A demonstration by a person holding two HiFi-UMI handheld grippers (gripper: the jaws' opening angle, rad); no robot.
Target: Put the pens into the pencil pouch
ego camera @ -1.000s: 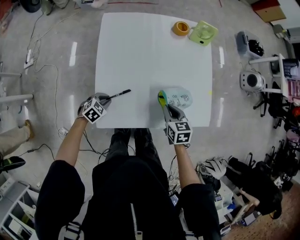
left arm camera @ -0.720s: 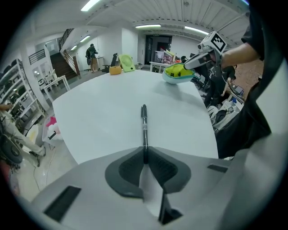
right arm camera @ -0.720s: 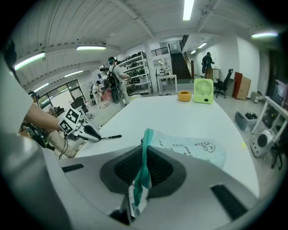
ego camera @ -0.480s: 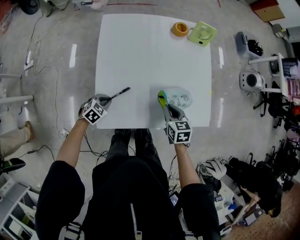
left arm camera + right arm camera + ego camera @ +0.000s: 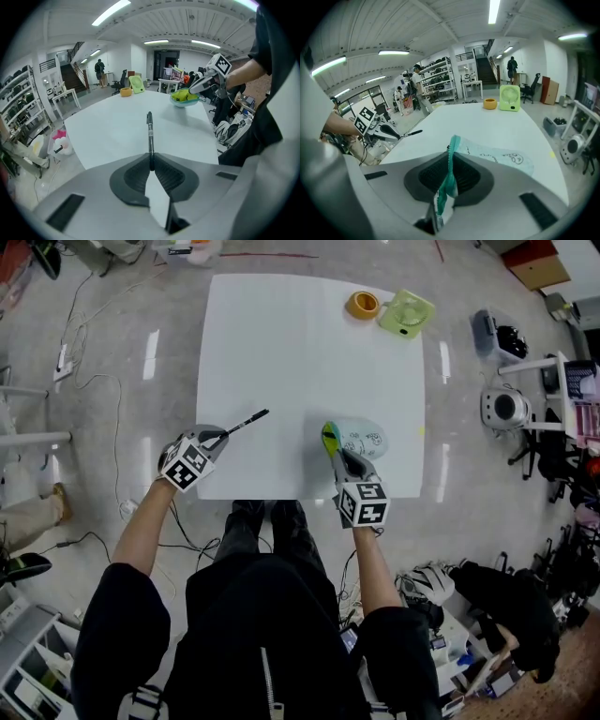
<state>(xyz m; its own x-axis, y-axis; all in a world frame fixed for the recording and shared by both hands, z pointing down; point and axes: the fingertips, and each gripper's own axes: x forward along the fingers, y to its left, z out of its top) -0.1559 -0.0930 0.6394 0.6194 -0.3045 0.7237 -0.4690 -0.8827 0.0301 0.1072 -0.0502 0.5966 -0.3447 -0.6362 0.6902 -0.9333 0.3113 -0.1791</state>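
– Where's the pen point(image 5: 246, 422)?
– In the left gripper point(image 5: 218, 436), jaws clamped tight on its back end. It sticks out toward two o'clock, at the seven o'clock corner of the table point(image 5: 281, 343).
– And the pouch point(image 5: 363, 439)?
– At five o'clock from the table's centre. The right gripper point(image 5: 335, 454) pinches its green zipper edge, jaws narrow

The person wears a black top point(image 5: 262, 615) with loose sleeves point(image 5: 120, 610) that end near the elbow and a pale zip point(image 5: 269, 679) down the front, over dark trousers point(image 5: 265, 532). The left gripper point(image 5: 219, 436) and the right gripper point(image 5: 335, 454) each have a smooth grey shell, black ribbed pads point(image 5: 136, 174) and a cube point(image 5: 185, 463) of black-and-white square markers.
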